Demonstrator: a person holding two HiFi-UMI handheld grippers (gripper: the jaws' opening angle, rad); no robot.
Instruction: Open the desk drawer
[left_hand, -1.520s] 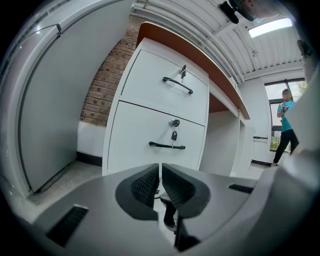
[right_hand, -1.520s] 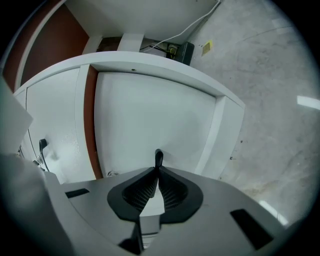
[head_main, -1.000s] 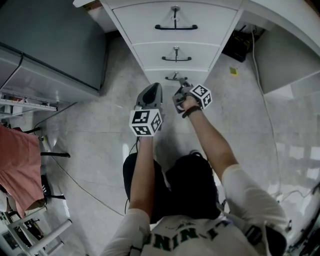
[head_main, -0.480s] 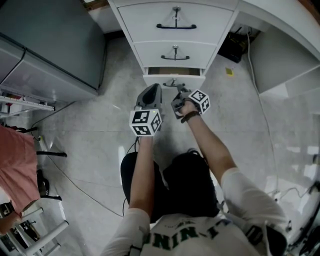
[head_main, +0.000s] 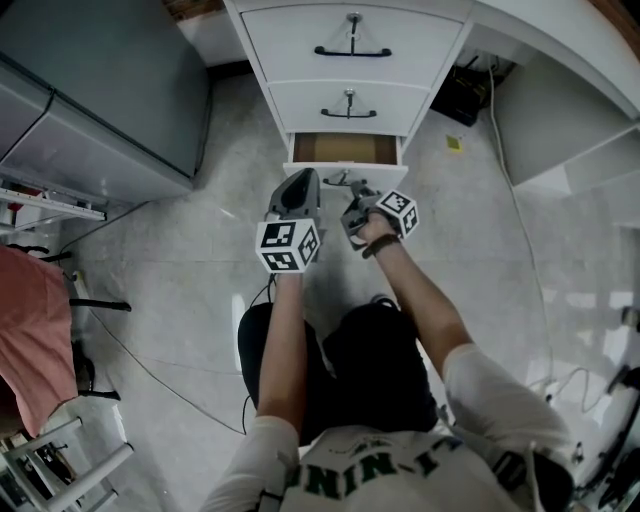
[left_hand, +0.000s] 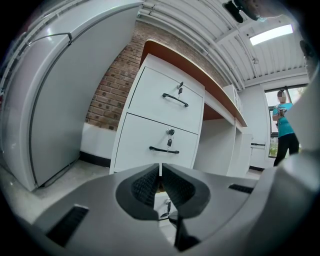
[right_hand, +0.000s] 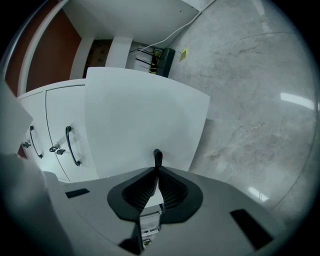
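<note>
The left gripper (left_hand: 160, 171) has its jaws together and empty, poised just left of the handle. The bottom drawer (head_main: 345, 149) of the drawer unit (head_main: 350, 75), on the far side of the person, stands partly out with its brown interior showing. The right gripper (right_hand: 157, 172) is clamped on the drawer's dark handle (right_hand: 157, 156), apparently near its middle. The drawer is judged rigid and free-sliding. The handle's centre is the proper hold for a straight pull.

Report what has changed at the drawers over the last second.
The bottom drawer has slid out toward the person, its brown inside now showing, drawn by the right gripper shut on its handle. The left gripper stayed beside it, shut and empty; the two upper drawers stayed closed.
</note>
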